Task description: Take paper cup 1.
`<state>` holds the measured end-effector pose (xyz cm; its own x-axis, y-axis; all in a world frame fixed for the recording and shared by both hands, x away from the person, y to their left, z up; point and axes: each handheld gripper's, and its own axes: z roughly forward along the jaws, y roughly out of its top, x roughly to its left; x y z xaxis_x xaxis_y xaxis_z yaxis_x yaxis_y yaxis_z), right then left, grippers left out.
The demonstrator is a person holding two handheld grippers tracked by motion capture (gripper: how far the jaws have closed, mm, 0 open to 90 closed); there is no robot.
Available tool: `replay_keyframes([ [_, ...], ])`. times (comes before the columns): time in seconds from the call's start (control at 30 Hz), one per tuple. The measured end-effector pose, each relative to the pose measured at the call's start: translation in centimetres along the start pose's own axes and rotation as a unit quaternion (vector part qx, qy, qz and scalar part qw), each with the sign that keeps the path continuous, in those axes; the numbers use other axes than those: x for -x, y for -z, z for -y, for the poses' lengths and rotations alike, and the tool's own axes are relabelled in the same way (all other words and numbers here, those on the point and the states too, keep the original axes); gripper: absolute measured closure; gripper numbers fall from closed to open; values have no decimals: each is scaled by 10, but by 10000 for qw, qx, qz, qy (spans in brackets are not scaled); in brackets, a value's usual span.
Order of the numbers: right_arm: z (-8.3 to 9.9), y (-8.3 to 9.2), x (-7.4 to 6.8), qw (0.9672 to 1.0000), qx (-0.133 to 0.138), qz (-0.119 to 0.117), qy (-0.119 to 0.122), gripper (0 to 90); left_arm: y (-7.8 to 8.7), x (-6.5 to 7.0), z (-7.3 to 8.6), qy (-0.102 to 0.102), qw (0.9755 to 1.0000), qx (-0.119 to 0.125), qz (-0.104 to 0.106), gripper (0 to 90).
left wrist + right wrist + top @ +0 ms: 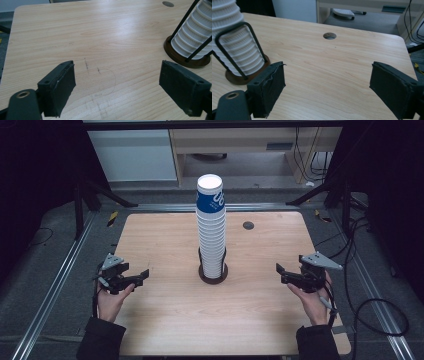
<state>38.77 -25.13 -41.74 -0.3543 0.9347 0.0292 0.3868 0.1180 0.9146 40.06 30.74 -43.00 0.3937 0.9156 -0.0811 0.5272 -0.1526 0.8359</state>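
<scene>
Two hand-held grippers sit low in the high view, one at each side of the bench (165,320). At lower left, the left hand-held gripper (142,275) lies just inside the bench's left edge, pointing toward the middle; its jaws stand wide apart with only bare wood between them, holding nothing. Open wood stretches from it to the centre. There the stack of paper cups (211,225) stands upright in a dark wire holder (213,272), its long axis vertical, the top cup's white mouth facing up and a blue band around that cup. The stack is well apart from both grippers and from every bench edge. A small round hole (248,225) lies to its upper right. At lower right, the right hand-held gripper (281,272) points inward near the right edge, jaws spread wide and empty.
</scene>
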Motion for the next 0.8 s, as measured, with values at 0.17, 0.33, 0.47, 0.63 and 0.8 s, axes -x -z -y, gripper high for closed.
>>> replay_keyframes([
  [0.17,-8,6,-3,9995,255,-168,-54,119,-1,3,1,-37,10000,27,57,128],
  [0.33,-22,12,-11,9987,433,-276,5,101,1,5,0,-76,9997,103,205,127],
  [0.47,-39,14,-22,9974,558,-400,213,83,2,7,-1,-107,9995,178,256,124],
  [0.63,-66,15,-34,9940,882,-613,198,81,3,7,-1,-108,9995,185,253,125],
  [0.8,-95,11,-47,9891,1135,-894,279,81,3,9,-3,-87,9993,219,273,128],
])
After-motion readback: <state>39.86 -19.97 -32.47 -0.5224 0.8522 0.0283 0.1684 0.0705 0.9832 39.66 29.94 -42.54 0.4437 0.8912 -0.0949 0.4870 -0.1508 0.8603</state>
